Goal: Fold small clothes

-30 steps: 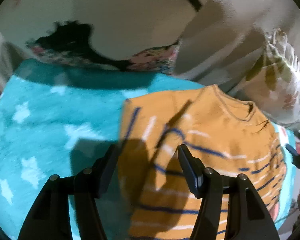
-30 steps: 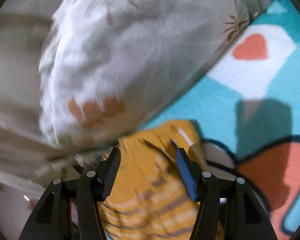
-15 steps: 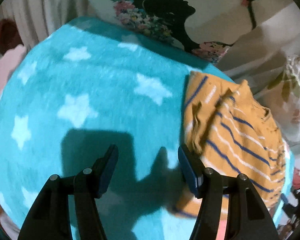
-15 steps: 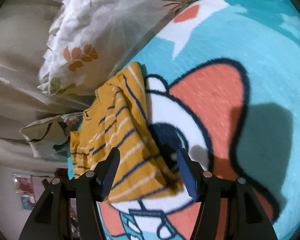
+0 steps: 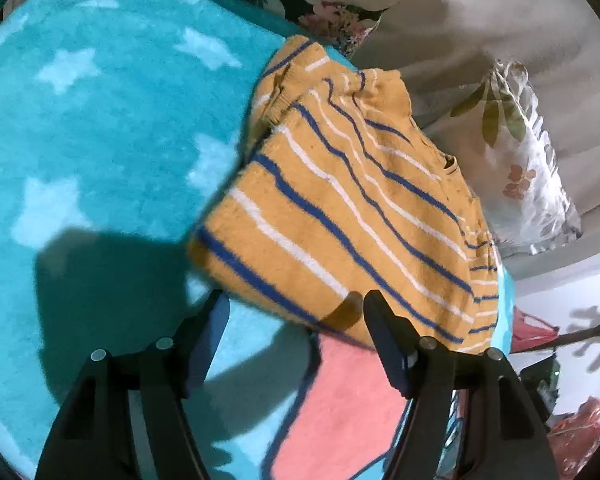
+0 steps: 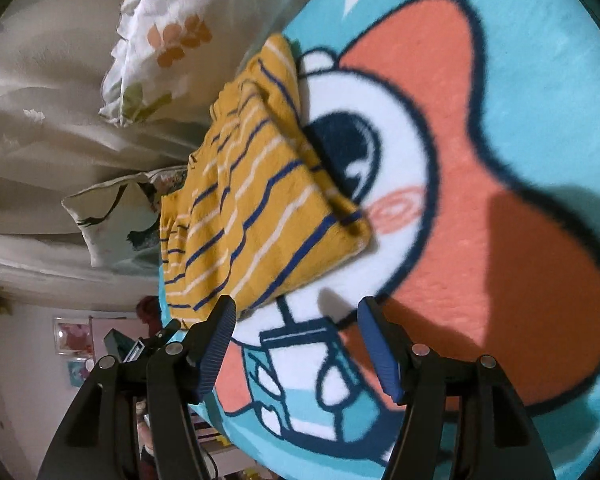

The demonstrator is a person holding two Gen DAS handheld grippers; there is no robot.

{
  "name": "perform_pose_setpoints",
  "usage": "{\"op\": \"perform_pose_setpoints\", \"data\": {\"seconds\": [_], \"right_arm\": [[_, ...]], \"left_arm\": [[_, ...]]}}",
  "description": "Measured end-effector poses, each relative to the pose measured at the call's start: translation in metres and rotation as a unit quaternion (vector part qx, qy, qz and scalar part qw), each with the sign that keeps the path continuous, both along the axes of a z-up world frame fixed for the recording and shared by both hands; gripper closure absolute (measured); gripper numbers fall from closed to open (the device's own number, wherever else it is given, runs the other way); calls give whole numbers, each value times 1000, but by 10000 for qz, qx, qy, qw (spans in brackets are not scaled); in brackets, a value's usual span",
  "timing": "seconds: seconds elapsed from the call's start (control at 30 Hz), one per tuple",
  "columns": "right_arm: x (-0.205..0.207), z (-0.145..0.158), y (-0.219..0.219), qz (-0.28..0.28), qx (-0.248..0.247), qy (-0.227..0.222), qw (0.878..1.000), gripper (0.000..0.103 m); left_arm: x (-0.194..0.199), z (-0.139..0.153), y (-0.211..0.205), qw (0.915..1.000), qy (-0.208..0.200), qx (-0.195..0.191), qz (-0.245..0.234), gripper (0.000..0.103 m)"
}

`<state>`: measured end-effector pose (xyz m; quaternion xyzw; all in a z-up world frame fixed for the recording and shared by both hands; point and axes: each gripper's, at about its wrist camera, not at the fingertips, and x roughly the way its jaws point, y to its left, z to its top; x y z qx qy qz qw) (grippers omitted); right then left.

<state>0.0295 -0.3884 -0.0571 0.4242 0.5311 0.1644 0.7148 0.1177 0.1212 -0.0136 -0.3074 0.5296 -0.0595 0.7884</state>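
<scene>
Sweater [image 5: 340, 216], the little mustard one with blue and white stripes, sat folded on the teal cartoon blanket [image 5: 100, 128], pushed up near the floral pillow [image 5: 532, 168]. Biggest risk imo was the fluffy blanket: dragging a hem across that pile could've bunched the layers and undone the fold, especially with that loose sleeve poking out on top. Left gripper [image 5: 296, 312] had its fingers spread wide, holding nothing, hovering at the hem. Right gripper [image 6: 296, 316] was equally wide and empty, just beside the corner.
</scene>
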Motion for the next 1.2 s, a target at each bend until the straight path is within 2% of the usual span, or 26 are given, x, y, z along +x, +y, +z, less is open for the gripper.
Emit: {"op": "perform_pose_setpoints", "data": {"seconds": [0.2, 0.33, 0.4, 0.5, 0.53, 0.57, 0.6, 0.63, 0.7, 0.83, 0.97, 1.07, 1.13, 1.2], "right_arm": [[29, -7, 20, -97, -49, -113, 9999, 35], [56, -11, 25, -265, 59, -193, 9994, 34], [69, -13, 28, -318, 101, -259, 9991, 34], [89, -13, 35, -332, 65, -397, 9986, 34], [95, -12, 37, -332, 38, -410, 9986, 35], [98, -12, 38, -345, 16, -406, 9986, 41], [102, -14, 40, -361, -46, -327, 9988, 66], [106, -19, 39, -364, -35, -184, 9992, 75], [104, -25, 34, -494, 231, -84, 9985, 79], [87, -13, 27, -484, 476, -38, 9977, 82], [59, 6, 25, -310, 513, -78, 9982, 82], [32, 5, 24, -190, 546, -27, 9983, 82], [19, -6, 22, 9, 284, 55, 9996, 79], [10, -16, 15, -43, 192, 237, 9995, 73]], "left_arm": [[33, -5, 3, 9991, -35, -398, 129, 26], [54, -6, -3, 9991, -95, -402, 29, 22], [62, -5, -5, 9991, -141, -409, 2, 17], [72, -5, -10, 9996, -133, -265, 26, 17], [74, -4, -11, 9998, -84, -179, 54, 19], [74, -2, -10, 9999, -21, -26, 97, 51], [77, -4, -10, 9999, 84, 27, 71, 76], [79, -7, -8, 9996, 233, -155, 65, 76], [76, -2, -3, 9993, 269, -220, 144, 78], [54, 24, -5, 9998, 157, -41, 65, 81], [24, 35, -7, 9998, 184, -25, 54, 81], [1, 22, -6, 9995, 320, -34, 22, 79], [-12, 2, -3, 9987, 491, -14, 105, 76], [-26, -6, 6, 9978, 549, -175, 324, 68]]}}
